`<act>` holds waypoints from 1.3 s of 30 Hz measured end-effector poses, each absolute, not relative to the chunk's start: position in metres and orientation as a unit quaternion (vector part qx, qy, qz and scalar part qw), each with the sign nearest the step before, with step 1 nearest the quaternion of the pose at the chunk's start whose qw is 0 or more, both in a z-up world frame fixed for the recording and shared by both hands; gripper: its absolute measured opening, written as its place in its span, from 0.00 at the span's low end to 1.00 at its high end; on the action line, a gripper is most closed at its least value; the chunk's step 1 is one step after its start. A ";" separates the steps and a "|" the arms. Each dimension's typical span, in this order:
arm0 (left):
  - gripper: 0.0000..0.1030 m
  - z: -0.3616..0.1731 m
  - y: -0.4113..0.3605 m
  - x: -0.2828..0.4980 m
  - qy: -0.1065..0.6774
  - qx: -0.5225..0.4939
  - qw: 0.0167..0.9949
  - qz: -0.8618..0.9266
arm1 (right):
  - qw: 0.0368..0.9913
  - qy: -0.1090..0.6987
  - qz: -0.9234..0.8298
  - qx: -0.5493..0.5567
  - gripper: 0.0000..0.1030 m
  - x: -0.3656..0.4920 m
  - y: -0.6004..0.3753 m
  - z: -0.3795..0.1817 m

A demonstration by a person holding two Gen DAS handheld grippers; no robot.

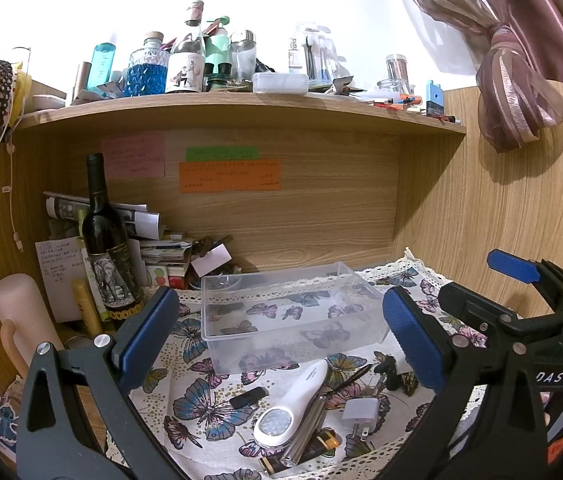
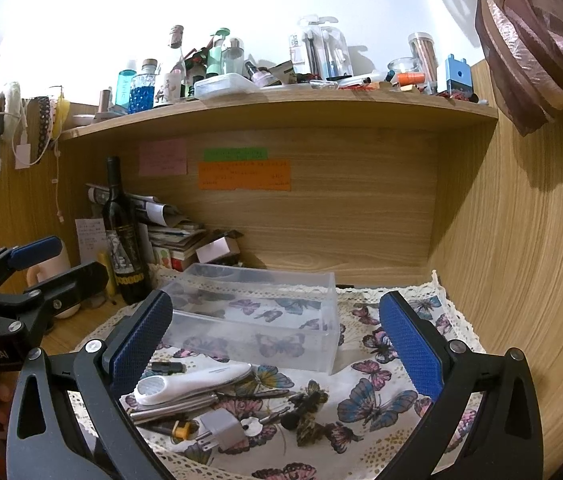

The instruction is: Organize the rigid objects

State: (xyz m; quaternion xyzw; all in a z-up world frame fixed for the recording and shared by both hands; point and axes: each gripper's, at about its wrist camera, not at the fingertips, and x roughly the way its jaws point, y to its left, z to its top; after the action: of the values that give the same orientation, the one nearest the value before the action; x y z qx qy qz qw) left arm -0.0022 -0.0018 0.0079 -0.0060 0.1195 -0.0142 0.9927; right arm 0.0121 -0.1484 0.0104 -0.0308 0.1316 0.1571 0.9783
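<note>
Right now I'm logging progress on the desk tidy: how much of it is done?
Nothing looks done: the clear plastic box shows only the butterfly cloth through it. Nothing is in hand; the left tongs and right tongs are both open with nothing between them. Left to sort: the white handheld device, silver flashlight, white plug adapter, small black stick and keys, all loose on the cloth.

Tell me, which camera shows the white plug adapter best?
The left wrist view: the adapter lies unobstructed on the cloth, its white body and metal prongs both clear. In the right wrist view the adapter looks grey and shaded, beside a key.
</note>
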 end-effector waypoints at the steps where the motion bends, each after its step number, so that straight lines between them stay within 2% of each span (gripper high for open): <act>1: 1.00 0.008 -0.002 -0.002 0.120 -0.006 0.993 -0.014 | 0.978 0.132 0.158 -0.030 1.00 0.012 -0.149 0.010; 20: 1.00 0.004 0.013 0.011 0.140 -0.035 0.989 -0.019 | 0.978 0.135 0.155 -0.024 1.00 0.018 -0.156 0.009; 21: 0.99 0.003 0.017 0.013 0.144 -0.039 0.989 -0.017 | 0.978 0.139 0.154 -0.022 1.00 0.020 -0.158 0.007; 23: 0.87 -0.001 0.024 0.017 0.157 -0.046 0.987 -0.009 | 0.977 0.148 0.149 -0.022 0.94 0.023 -0.162 0.003; 25: 0.82 -0.006 0.032 0.022 0.175 -0.052 0.983 -0.005 | 0.976 0.164 0.143 -0.025 0.88 0.028 -0.165 -0.003; 28: 0.80 -0.018 0.045 0.029 0.204 -0.065 0.977 -0.003 | 0.971 0.191 0.141 -0.026 0.80 0.036 -0.171 -0.015; 32: 0.66 -0.039 0.053 0.037 0.248 -0.073 0.966 -0.006 | 0.963 0.227 0.138 -0.032 0.69 0.044 -0.177 -0.032; 37: 0.54 -0.069 0.046 0.047 0.299 -0.068 0.952 -0.023 | 0.952 0.271 0.138 -0.037 0.63 0.053 -0.182 -0.054; 39: 0.53 -0.079 0.041 0.050 0.313 -0.066 0.947 -0.033 | 0.947 0.287 0.140 -0.037 0.63 0.055 -0.182 -0.064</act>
State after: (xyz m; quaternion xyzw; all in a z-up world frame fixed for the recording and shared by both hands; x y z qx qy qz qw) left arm 0.0500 0.0405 -0.0787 -0.0655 0.3133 -0.0326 0.9468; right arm 0.0549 -0.1824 -0.0638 -0.0368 0.2874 0.1404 0.9468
